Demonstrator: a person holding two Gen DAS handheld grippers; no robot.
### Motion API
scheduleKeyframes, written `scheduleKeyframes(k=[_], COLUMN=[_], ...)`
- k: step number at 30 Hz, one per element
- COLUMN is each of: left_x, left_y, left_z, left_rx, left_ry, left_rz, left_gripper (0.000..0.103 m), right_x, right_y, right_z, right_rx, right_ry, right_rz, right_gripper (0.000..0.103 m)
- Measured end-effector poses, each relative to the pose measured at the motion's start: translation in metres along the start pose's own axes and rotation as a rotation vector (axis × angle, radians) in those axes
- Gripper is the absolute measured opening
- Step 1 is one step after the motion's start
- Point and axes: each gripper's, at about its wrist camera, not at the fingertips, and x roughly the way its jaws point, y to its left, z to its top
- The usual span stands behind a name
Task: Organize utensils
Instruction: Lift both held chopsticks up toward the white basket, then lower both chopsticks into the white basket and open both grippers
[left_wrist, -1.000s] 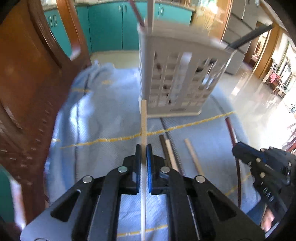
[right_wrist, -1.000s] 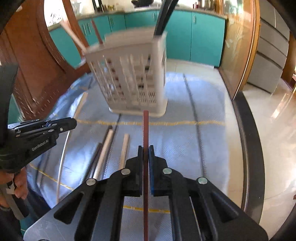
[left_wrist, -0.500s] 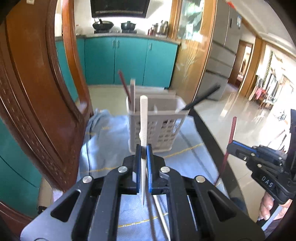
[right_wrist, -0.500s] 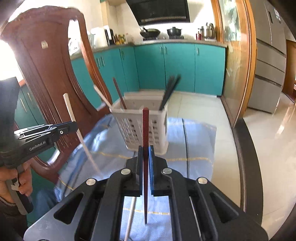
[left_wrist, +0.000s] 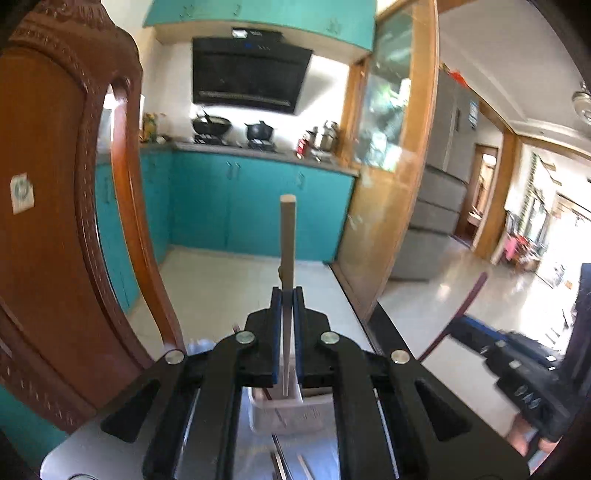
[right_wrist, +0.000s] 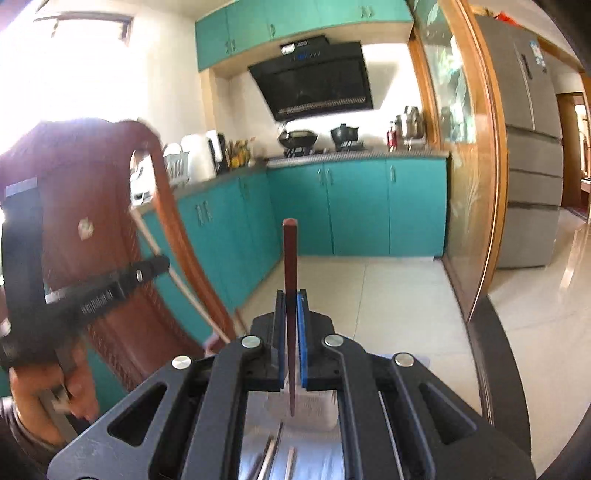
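Both jaws are clamping chopsticks, left gripper (left_wrist: 287, 295) a pale chopstick (left_wrist: 287, 236) and right gripper (right_wrist: 291, 299) a dark chopstick (right_wrist: 290, 258), now lifting clear of the basket (left_wrist: 291, 413), probably at six o'clock below.

My left gripper (left_wrist: 287, 295): matte black plastic linkage arms, blue pads (left_wrist: 275, 332) lining both fingers, round silver screws behind them. My right gripper (right_wrist: 291, 297) the same. White lettering along the left one's side.
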Motion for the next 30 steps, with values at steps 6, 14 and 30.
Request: scheduleKeyframes(k=[6,14,30], left_x=[0.038,0.065,0.042], left_y=[0.007,0.015,0.016], left_z=[-0.023,-0.062,-0.090], left_rx=[0.003,-0.016,0.007], left_ry=[0.019,0.111,0.096], left_rz=[0.042,0.057,0.066], left_gripper=[0.007,0.007,0.016], right_x=[0.023,0.064,0.029], right_y=[0.002,-0.001,0.008], right_z=[0.009,-0.047,-0.083], right_rx=[0.015,-0.007,-0.055], right_ry=[-0.064,0.036,-0.019], right_rz=[-0.059,-0.067,-0.063], right_gripper=[0.006,0.006,0.035])
